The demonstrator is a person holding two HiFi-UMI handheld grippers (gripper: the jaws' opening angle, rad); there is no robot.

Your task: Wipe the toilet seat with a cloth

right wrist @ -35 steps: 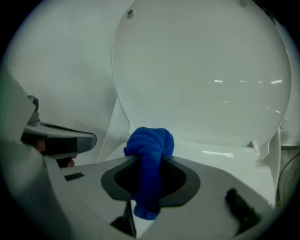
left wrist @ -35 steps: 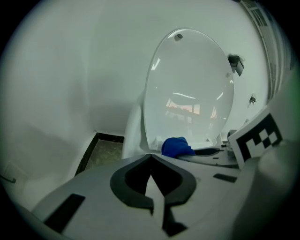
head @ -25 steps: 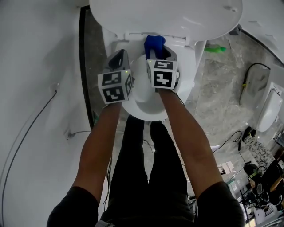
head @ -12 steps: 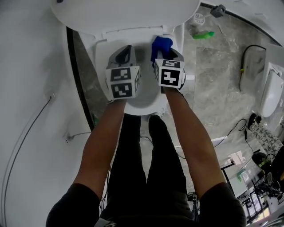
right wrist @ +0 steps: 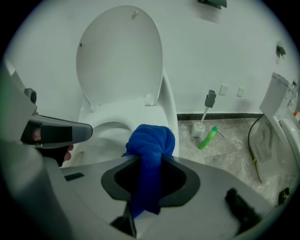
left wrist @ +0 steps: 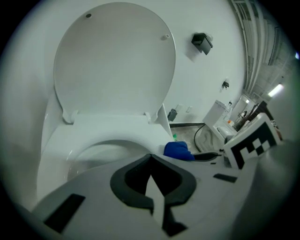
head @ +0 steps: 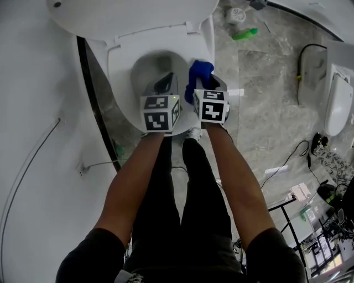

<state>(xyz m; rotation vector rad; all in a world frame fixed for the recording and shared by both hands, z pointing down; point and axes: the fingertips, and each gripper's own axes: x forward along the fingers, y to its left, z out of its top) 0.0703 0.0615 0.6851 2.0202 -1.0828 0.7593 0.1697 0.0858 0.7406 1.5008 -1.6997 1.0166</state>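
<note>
1. Seat (head: 117, 58): down, with the lid (head: 133, 14) raised behind it.
2. My left gripper (head: 164, 84): jaws pressed together on nothing, over the bowl (head: 149, 66).
3. Cloth (head: 199, 71): blue, bunched at the seat's right rim. I cannot tell whether it touches.
4. My right gripper (head: 203, 83): clamped on that cloth.
5. Bottle (head: 244, 33): green, lying on the floor to the right.

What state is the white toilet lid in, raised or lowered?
Raised: the white toilet lid stands upright behind the white toilet seat.
</note>
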